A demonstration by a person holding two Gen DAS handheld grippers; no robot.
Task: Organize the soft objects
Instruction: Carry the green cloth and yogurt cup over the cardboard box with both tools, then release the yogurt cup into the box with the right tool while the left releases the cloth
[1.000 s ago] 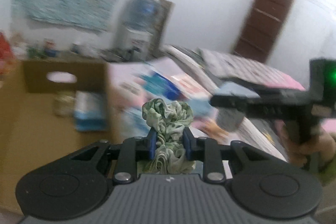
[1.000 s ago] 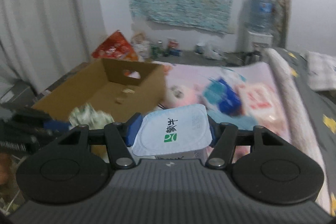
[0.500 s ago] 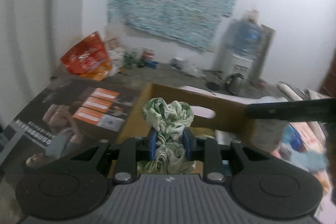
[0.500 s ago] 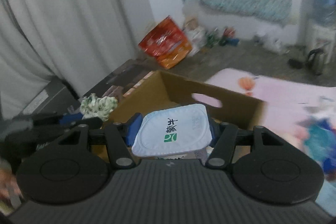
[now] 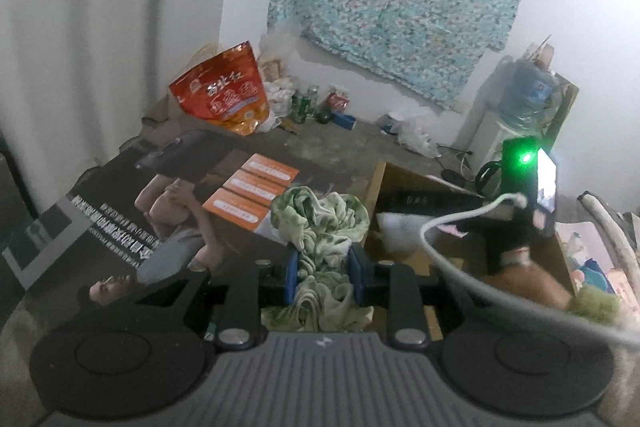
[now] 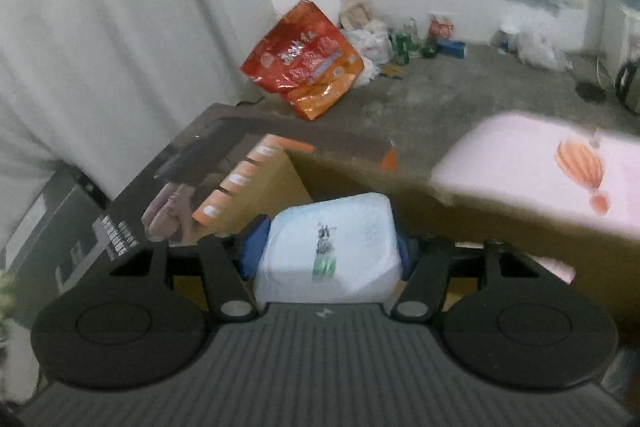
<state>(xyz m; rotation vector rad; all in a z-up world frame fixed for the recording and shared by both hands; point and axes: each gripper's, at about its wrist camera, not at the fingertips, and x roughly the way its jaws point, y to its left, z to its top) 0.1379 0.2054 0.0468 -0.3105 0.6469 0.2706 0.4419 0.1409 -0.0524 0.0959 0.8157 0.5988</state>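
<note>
Both soft things are off the bed and at the cardboard box (image 6: pixel 500 223), but neither has visibly landed in it yet, so the sorting looks mid-way through a drop-off rather than finished. The left gripper (image 5: pixel 322 265) has its blue pads pressed tight on the green-and-white cloth bundle (image 5: pixel 320 223), which bulges above and below the narrow gap; it hangs just outside the box's left wall, over the printed flap that lies flat beside it. The right gripper (image 6: pixel 326 251) is over the box's open mouth, near its far left corner, with the white tissue pack (image 6: pixel 328 247) between its fingers; its jaws are opening, and the pack seems on the point of slipping free, though the blur leaves it unclear whether the pads have let go. In the left wrist view the right-hand tool, with its green light and white cable, reaches down into the box. What is left, by this reading: the pack must fall inside, the cloth must cross the wall and be released, and further items near the box's right side may need collecting.
</note>
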